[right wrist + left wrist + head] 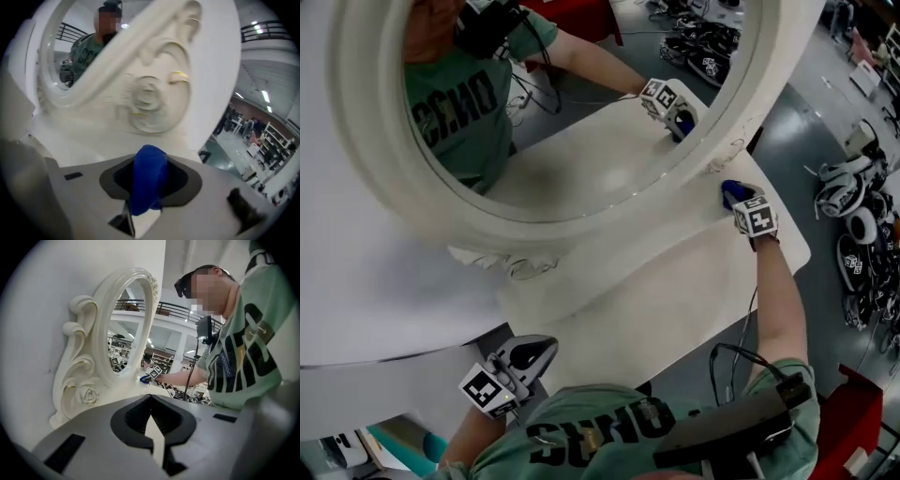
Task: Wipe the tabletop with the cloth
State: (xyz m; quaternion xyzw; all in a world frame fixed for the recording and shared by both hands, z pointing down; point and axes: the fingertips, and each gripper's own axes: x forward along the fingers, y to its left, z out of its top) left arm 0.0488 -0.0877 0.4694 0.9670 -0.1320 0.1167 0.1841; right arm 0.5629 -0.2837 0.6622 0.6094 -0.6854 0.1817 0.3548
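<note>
Right claw [739, 199] is clamped on the blue cloth [147, 180], down at the far right end of the table [675, 291], just beside the mirror frame [534, 225]. Left claw [534, 354] is closed on nothing, at the near edge. My guess at the risk: a wide stroke bumps the carved frame, or the cloth runs off the right edge close by. The bare middle strip has the most room.
</note>
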